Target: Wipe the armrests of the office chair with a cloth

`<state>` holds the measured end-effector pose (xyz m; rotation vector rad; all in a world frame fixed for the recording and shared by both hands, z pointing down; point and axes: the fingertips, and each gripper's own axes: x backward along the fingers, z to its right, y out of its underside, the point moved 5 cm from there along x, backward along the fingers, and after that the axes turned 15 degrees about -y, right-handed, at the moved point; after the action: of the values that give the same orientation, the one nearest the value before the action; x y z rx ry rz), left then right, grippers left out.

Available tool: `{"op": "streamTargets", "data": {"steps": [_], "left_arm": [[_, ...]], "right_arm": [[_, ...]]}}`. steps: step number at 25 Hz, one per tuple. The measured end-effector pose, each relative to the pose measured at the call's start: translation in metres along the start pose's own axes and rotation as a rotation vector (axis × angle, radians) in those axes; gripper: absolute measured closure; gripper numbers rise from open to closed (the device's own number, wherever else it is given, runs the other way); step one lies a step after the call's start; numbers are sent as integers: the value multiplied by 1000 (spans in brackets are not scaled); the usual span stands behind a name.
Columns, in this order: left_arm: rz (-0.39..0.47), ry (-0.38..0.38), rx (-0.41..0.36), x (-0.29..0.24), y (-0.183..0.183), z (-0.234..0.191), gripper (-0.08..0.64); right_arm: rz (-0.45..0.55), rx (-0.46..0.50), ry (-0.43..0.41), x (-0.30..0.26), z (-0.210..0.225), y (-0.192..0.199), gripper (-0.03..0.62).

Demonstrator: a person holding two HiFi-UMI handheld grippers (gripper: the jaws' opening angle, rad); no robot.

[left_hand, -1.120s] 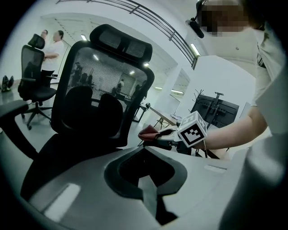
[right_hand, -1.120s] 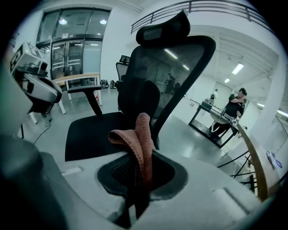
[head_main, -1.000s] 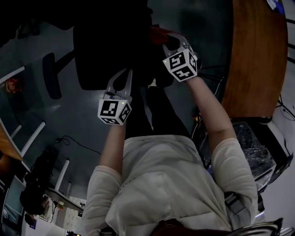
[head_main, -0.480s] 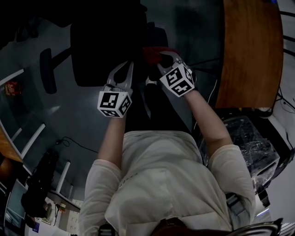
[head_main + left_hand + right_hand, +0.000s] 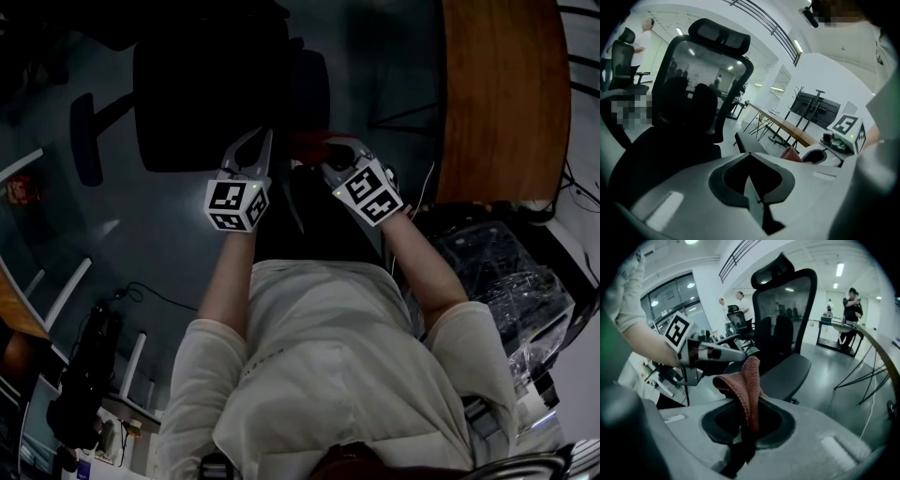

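Left claw (image 5: 259,139) (image 5: 750,157): shut, tips together, nothing betw. them; held beside the chair seat, pointing at the chair.
Right claw (image 5: 330,152) (image 5: 747,404): clamped on red knit cloth (image 5: 304,142) (image 5: 743,378) (image 5: 791,153); cloth pinched at its lower part, free end standing up out of the claw in a fold.
Office chair (image 5: 192,98) (image 5: 701,89) (image 5: 785,301): black, mesh back w/ headrest, on grey floor (image 5: 159,248).
Near armrest (image 5: 309,86) (image 5: 746,142): dark pad, just ahead of the cloth; contact cannot be told, head view too dark.
Far armrest (image 5: 86,139): on the chair's other side, well apart from both claws.
Counter (image 5: 504,103) (image 5: 787,127): long wooden top to the person's right, on thin dark legs.
Clear plastic bag (image 5: 511,281): on the floor below the counter's near end; crumpled, dark bulk inside, contents not legible.
Screen on wheeled stand (image 5: 819,110): behind the counter.
Second office chair (image 5: 623,49): far left in the left gripper view, a person in white beside it.
Bystanders (image 5: 853,305): standing in the background, more by the windows.
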<state>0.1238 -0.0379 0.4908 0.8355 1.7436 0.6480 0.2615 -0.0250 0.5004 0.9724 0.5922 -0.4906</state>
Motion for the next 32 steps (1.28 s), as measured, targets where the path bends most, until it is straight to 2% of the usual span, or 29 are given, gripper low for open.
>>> {"op": "streamTargets", "data": {"steps": [2, 6, 10, 13, 17, 23, 32], "left_arm": [[-32, 15, -9, -5, 10, 6, 543], [-89, 63, -48, -13, 27, 22, 543], [-132, 63, -95, -15, 42, 34, 543], [-142, 51, -92, -14, 50, 33, 542], [-113, 60, -98, -17, 50, 31, 549], [-98, 45, -22, -15, 52, 31, 554], [-70, 45, 3, -21, 48, 29, 555]], "right_arm": [[66, -63, 71, 15, 13, 1, 549], [177, -137, 263, 38, 75, -7, 549], [219, -135, 367, 41, 139, -21, 549], [187, -106, 344, 28, 165, -32, 550], [115, -26, 271, 8, 172, -40, 552], [95, -47, 189, 11, 151, -20, 552], [58, -9, 125, 7, 109, 19, 552]]}}
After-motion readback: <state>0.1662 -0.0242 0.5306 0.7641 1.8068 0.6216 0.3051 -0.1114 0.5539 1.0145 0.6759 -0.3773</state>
